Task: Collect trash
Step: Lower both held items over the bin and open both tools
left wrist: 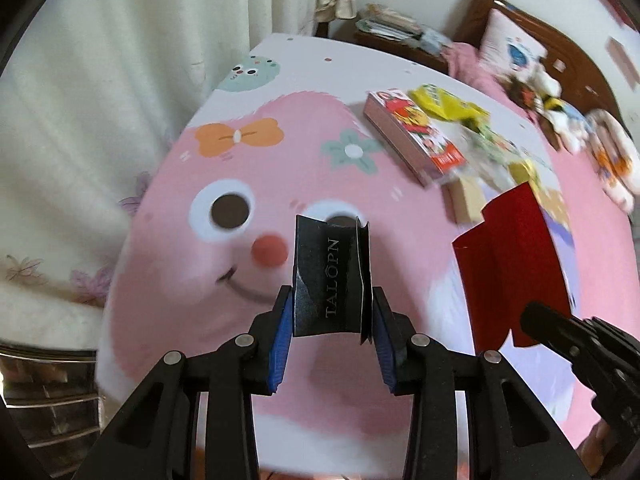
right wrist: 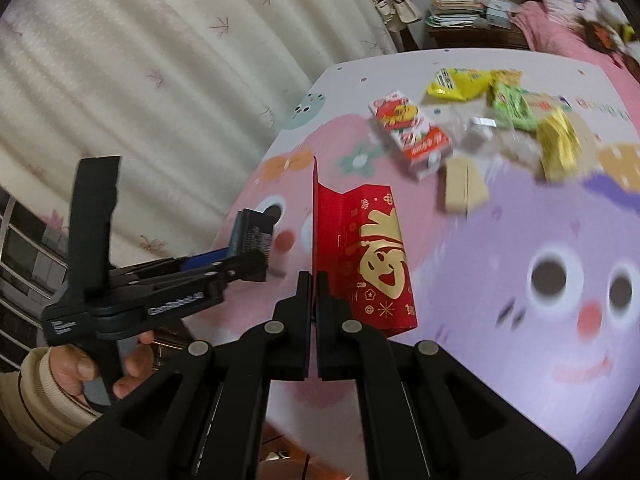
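My left gripper [left wrist: 331,312] is shut on a crumpled black carton [left wrist: 330,276] printed "TALOPN", held above the pink cartoon table [left wrist: 180,208]. The same black carton [right wrist: 252,240] shows at the left of the right wrist view, in the left gripper [right wrist: 244,258] held by a hand. My right gripper [right wrist: 314,286] is shut on the edge of a red envelope [right wrist: 368,256] with gold print, lifted off the table. That red envelope [left wrist: 512,264] hangs at the right of the left wrist view. More litter lies further back: a red-and-white box [left wrist: 412,132], a yellow wrapper [left wrist: 444,102] and a brown carton [left wrist: 466,200].
Cream curtains [left wrist: 100,100] hang to the left of the table. A nightstand piled with papers [left wrist: 396,26] and a bed with pink bedding and plush toys [left wrist: 560,104] stand beyond it. Green and yellow wrappers [right wrist: 516,108] lie scattered at the table's far right.
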### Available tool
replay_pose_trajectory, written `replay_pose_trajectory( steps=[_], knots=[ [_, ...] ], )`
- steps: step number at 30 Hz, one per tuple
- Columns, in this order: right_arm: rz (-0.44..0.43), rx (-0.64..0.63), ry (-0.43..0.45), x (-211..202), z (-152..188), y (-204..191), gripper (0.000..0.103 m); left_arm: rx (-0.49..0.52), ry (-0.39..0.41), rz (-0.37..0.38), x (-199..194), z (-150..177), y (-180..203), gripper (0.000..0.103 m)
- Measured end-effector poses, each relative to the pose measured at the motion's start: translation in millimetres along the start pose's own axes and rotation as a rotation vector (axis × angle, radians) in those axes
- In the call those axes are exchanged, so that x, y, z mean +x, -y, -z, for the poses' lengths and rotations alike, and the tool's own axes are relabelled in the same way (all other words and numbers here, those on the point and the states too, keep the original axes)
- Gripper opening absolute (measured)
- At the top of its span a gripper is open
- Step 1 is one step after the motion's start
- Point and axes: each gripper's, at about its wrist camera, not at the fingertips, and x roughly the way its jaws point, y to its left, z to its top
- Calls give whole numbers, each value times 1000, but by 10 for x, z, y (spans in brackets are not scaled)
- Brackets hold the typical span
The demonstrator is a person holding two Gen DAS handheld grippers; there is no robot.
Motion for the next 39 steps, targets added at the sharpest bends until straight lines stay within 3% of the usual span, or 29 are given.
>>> replay_pose_trajectory(
  steps=[4,10,20,28,39],
  knots=[
    [26,41,26,-220,516,-327,0,69,21,34,-444,508,-217,37],
    [71,106,46,-345,1358,-742,0,201,36,66,-794,1155,-427,37],
    [145,213,-46,-228,2508,-929,0,369,-75,151,-723,2133,-487,37],
    [173,330,-149,146,3120,-555,0,395,-209,175,-60,2750,-351,38],
    [199,469,-201,1522,4087,761,0,360,-268,145,1571,3441,-378,43]
  ],
)
